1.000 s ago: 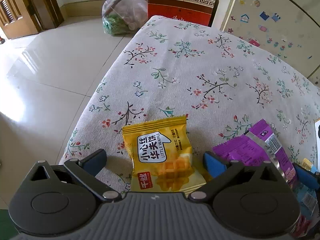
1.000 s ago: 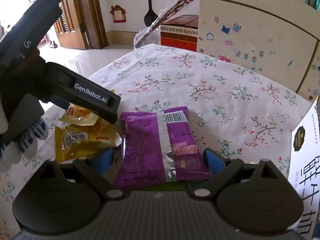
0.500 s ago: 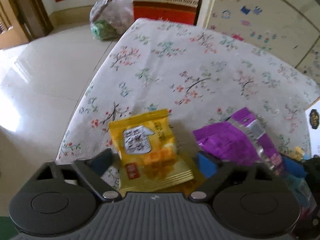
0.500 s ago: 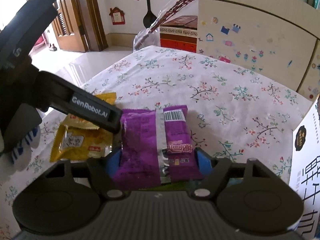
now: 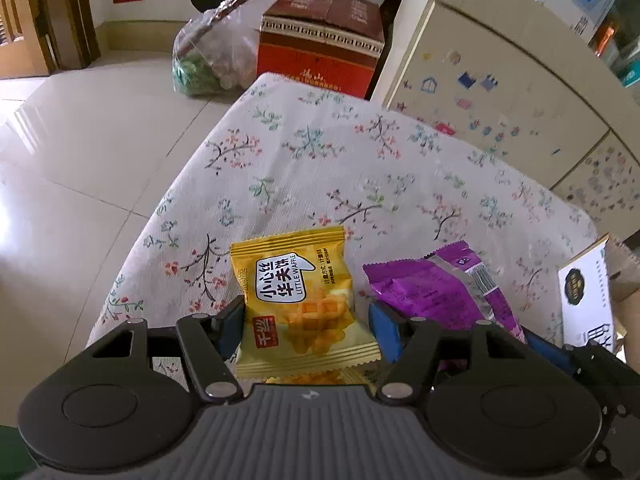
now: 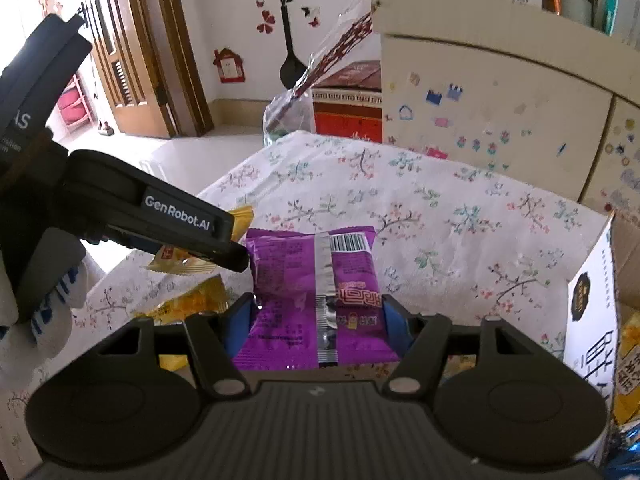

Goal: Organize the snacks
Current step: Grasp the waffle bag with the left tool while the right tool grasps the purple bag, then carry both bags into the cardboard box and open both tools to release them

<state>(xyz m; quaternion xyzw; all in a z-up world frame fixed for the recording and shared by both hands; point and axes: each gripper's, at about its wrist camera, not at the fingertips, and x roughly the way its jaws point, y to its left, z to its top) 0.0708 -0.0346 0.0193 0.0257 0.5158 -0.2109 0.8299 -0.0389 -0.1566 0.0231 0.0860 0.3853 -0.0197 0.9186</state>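
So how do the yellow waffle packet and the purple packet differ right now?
The yellow waffle packet shows its printed front with a waffle picture; the purple packet shows its back seam and barcode. The yellow one sits in the left claw, the purple one in the right claw. Both are sealed, crimp-edged snack packets held above the floral tablecloth.

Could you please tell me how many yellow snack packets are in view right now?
3, possibly more hidden. One waffle packet is clamped in the left gripper; another yellow packet lies on the tablecloth beneath it; a third shows inside the cardboard box at right.
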